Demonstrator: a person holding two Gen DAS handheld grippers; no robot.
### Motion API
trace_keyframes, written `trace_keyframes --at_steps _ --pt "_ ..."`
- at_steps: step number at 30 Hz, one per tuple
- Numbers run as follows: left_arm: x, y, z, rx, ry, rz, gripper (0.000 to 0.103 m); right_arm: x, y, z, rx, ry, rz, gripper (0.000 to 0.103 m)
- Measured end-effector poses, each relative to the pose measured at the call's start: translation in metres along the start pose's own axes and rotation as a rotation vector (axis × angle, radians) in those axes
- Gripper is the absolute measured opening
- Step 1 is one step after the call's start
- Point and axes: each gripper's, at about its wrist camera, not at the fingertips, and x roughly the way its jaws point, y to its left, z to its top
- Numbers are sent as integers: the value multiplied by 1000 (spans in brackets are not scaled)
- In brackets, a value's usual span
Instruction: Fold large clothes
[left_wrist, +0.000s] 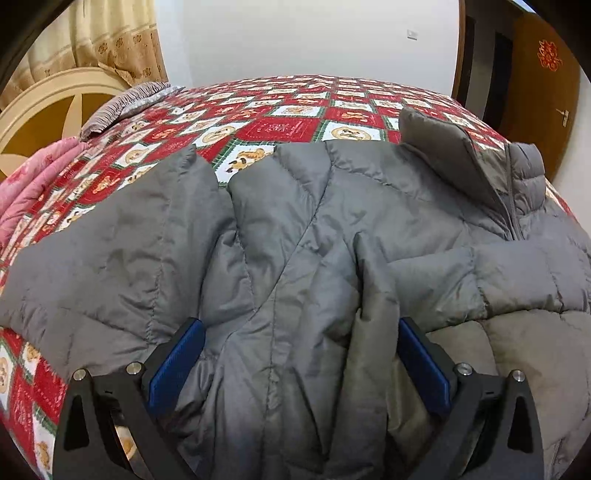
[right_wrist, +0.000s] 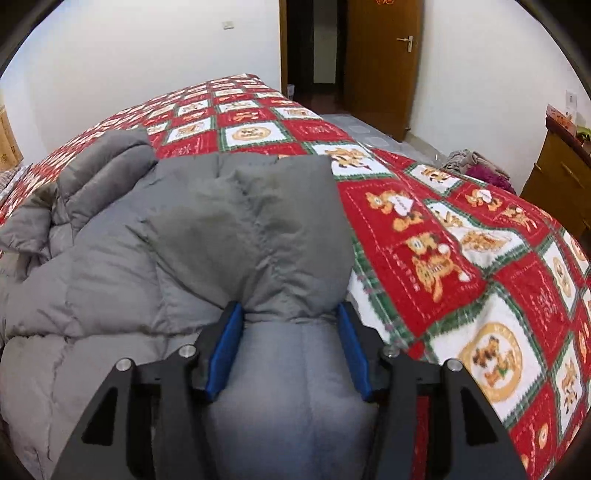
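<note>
A large grey puffer jacket (left_wrist: 295, 229) lies spread on a bed with a red, white and green patterned cover (left_wrist: 280, 110). Its collar (left_wrist: 454, 158) stands up at the right. My left gripper (left_wrist: 301, 332) is open, its blue pads (left_wrist: 177, 365) either side of a bunched fold of the jacket. In the right wrist view the jacket (right_wrist: 147, 240) fills the left half. My right gripper (right_wrist: 290, 314) is open about halfway, its blue pads (right_wrist: 225, 350) touching both sides of a puffy sleeve or hem section (right_wrist: 291, 362) between them.
A cream headboard (left_wrist: 48, 107), a pink blanket (left_wrist: 26, 184) and a grey pillow (left_wrist: 122, 107) are at the bed's left. A wooden door (right_wrist: 380, 62) and dark doorway stand beyond the bed. A wooden cabinet (right_wrist: 557, 173) and heaped clothes (right_wrist: 476, 164) are at the right.
</note>
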Motion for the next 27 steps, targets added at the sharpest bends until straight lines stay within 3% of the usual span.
trace_keyframes --at_steps 7,10,14,16,20,23,25,27 --pt "-2 3 -2 -6 3 -17 102 -9 -4 -10 -4 -31 14 57" --pt "-14 22 -3 -51 7 -115 102 -11 -4 -12 -2 -48 3 60" --pt "-63 97 -14 -313 -126 -252 102 -12 1 -12 -24 -54 -40 64" --pt "-78 150 -21 -483 -167 -211 102 -12 -2 -12 -10 -54 -43 71" --pt "-91 263 -44 -849 -217 -8 102 -11 -12 -12 37 -46 -8 78" --pt "-80 310 -47 -913 -190 131 102 -12 -10 -12 29 -49 -18 78" --pt "-58 322 -45 -905 -104 132 102 -12 -9 -13 24 -50 -24 78" --pt "-35 328 -42 -918 -38 83 102 -12 -9 -13 26 -49 -22 78"
